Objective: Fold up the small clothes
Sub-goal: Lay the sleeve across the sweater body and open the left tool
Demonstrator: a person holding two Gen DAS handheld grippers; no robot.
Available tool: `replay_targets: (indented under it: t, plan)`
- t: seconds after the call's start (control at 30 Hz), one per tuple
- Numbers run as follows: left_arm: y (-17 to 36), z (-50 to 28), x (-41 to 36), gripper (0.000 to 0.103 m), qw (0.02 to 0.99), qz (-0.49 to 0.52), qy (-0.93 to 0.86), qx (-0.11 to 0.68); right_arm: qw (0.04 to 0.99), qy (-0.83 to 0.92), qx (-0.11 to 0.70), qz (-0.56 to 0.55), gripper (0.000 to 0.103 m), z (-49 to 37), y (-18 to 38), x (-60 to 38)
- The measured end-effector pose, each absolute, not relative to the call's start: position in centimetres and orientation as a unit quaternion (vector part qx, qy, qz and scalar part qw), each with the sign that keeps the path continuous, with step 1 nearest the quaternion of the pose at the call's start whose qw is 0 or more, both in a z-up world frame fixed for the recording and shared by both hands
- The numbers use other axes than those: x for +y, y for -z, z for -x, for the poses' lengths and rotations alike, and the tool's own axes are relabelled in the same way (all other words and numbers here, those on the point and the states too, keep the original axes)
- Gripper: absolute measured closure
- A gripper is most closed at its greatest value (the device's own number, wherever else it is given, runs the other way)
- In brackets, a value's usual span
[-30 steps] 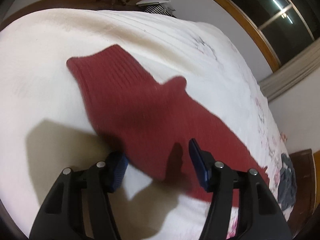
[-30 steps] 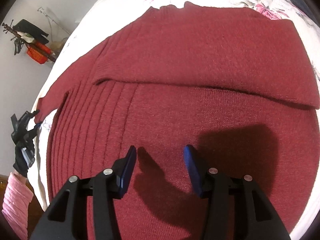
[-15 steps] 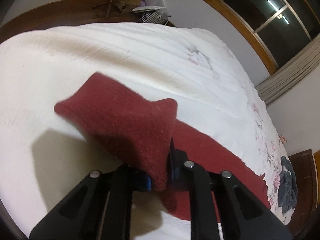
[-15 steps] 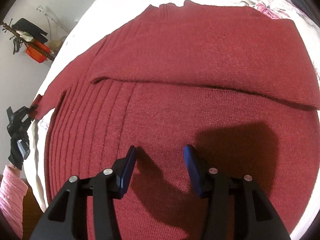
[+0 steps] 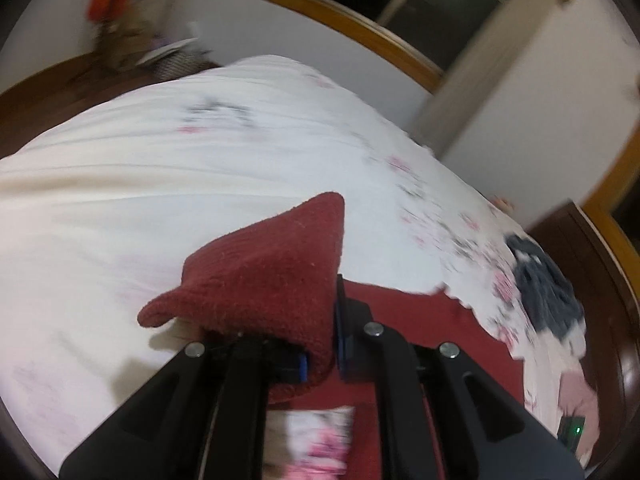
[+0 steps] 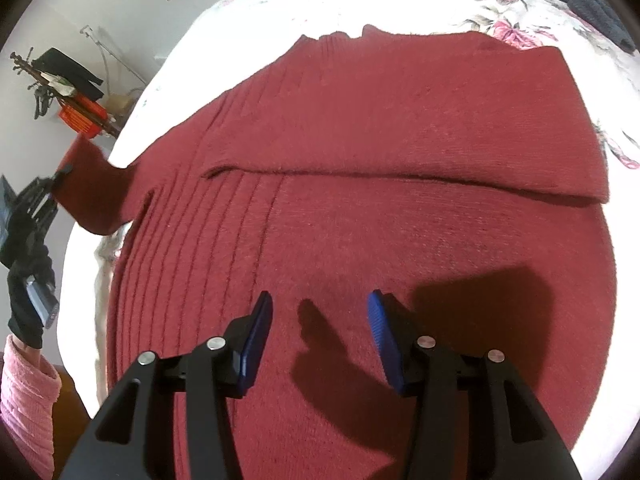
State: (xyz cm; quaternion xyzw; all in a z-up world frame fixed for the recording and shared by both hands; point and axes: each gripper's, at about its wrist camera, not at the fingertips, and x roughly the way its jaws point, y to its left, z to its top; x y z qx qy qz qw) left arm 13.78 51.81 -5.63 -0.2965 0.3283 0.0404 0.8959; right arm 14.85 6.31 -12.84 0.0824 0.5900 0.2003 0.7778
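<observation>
A dark red knit sweater [image 6: 360, 184] lies spread on the bed, one sleeve folded flat across its body. My left gripper [image 5: 322, 344] is shut on the cuff end of the other sleeve [image 5: 272, 276], which stands lifted off the bedcover. The right wrist view shows that same left gripper [image 6: 50, 188] at the far left edge, holding the raised sleeve [image 6: 96, 196]. My right gripper [image 6: 318, 340] hovers open low over the sweater's body, nothing between its blue pads.
The white floral bedcover [image 5: 160, 168] fills most of the left view. A dark grey garment [image 5: 548, 288] lies near the bed's far corner. A window [image 5: 400, 4] and wall stand behind. A person's pink sleeve [image 6: 28, 400] and black glove [image 6: 28, 276] show at left.
My left gripper shut on the sleeve end and has raised it off the bed, swinging toward the sweater's body. My right gripper has stayed open over the sweater.
</observation>
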Motion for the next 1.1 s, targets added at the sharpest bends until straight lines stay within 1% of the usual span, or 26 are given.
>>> replay_targets:
  t: [0.13, 0.3, 0.47, 0.63, 0.77, 0.83, 0.9, 1.1]
  plan:
    - [6.4, -15.7, 46.6, 0.095, 0.894, 0.288, -0.002, 0.343, 0.781, -0.195, 0.587, -0.085, 0.053, -14.7, 12.8, 5.2]
    - [10.0, -17.4, 42.2, 0.095, 0.881, 0.278, 0.007, 0.383, 0.78, -0.186, 0.59, -0.093, 0.053, -14.7, 13.4, 3.8]
    - [15.0, -17.6, 41.6, 0.094, 0.857, 0.284, 0.002, 0.43, 0.774, -0.178, 0.599, -0.101, 0.053, -14.8, 14.5, 3.2]
    - [17.7, -17.4, 41.6, 0.091, 0.841, 0.292, 0.008, 0.455, 0.77, -0.172, 0.606, -0.101, 0.053, -15.0, 15.4, 3.4]
    - [17.3, -16.7, 41.7, 0.09, 0.835, 0.298, 0.027, 0.462, 0.769, -0.166, 0.61, -0.094, 0.052, -15.3, 15.6, 3.7]
    - [16.5, -15.6, 41.8, 0.079, 0.831, 0.298, 0.041, 0.468, 0.768, -0.165, 0.612, -0.09, 0.052, -15.5, 15.4, 4.1]
    - [15.4, -14.0, 42.0, 0.073, 0.83, 0.297, 0.061, 0.469, 0.767, -0.171, 0.612, -0.086, 0.052, -15.8, 14.9, 5.0]
    - [12.2, -9.8, 45.8, 0.066, 0.855, 0.283, 0.043, 0.433, 0.762, -0.209, 0.608, -0.081, 0.052, -16.9, 13.1, 9.0]
